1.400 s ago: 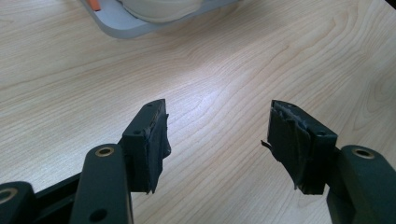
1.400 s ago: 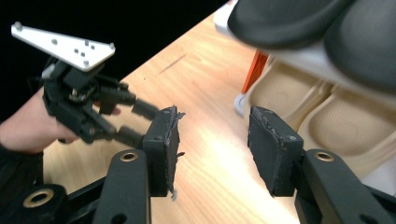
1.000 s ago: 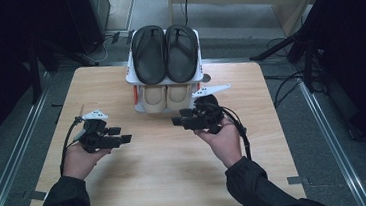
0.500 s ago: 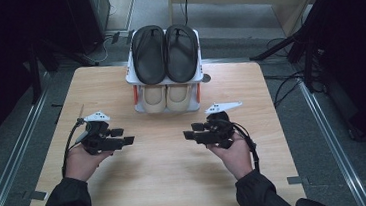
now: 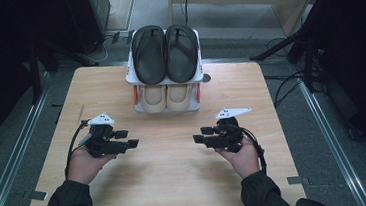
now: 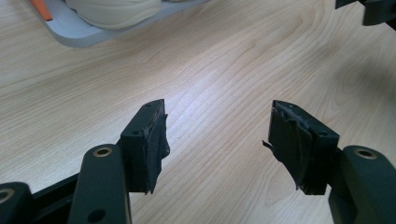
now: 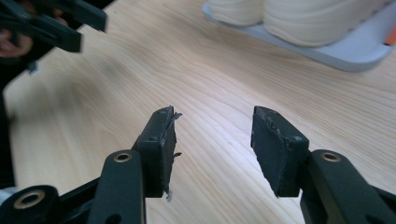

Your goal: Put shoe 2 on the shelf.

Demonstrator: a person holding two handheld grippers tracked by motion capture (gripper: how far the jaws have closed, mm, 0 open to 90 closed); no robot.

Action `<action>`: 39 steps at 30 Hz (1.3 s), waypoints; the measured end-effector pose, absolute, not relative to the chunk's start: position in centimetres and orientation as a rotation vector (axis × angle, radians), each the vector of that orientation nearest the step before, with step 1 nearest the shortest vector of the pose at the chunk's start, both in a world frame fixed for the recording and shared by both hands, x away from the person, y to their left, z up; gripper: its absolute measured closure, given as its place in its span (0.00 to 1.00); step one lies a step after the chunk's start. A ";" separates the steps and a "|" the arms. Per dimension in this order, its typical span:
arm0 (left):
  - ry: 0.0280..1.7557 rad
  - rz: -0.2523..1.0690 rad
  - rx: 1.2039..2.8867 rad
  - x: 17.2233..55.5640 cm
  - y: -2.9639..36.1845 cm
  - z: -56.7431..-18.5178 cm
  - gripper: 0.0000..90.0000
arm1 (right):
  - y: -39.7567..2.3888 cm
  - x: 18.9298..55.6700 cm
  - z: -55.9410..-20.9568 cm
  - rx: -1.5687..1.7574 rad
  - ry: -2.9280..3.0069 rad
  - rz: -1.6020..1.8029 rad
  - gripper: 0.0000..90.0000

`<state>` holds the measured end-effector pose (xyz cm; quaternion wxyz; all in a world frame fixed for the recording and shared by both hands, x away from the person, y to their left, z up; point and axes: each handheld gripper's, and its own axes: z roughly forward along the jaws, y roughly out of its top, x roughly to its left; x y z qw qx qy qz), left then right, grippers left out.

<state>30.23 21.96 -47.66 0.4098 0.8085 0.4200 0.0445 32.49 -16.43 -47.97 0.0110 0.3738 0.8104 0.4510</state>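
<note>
Left gripper point(image 5: 133, 143) at lower left and right gripper point(image 5: 197, 139) at lower centre, both jaws spread wide, empty, below the white two-tier shoe rack point(image 5: 130, 77) holding black sandals point(image 5: 165, 53).

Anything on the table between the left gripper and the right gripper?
Nothing: in the high view, bare wooden table lies between the left gripper and the right gripper.

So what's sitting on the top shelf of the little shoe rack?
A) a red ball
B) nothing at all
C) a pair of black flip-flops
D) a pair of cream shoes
C: in the high view the black flip-flops lie side by side on the top shelf of the shoe rack, while the cream shoes sit on the shelf below.
</note>
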 end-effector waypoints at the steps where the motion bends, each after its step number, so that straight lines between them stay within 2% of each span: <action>1: 1.060 0.111 2.034 30.3 22.0 -47.7 0.42 | -16.5 32.6 -48.1 1.160 2.532 1.384 0.56; 17: 1.070 0.107 2.033 30.4 22.2 -47.9 0.41 | -19.1 34.0 -47.9 1.256 2.428 1.450 0.56; 39: 1.070 0.097 2.049 30.5 22.1 -48.1 0.41 | -18.4 33.7 -47.8 1.209 2.459 1.404 0.56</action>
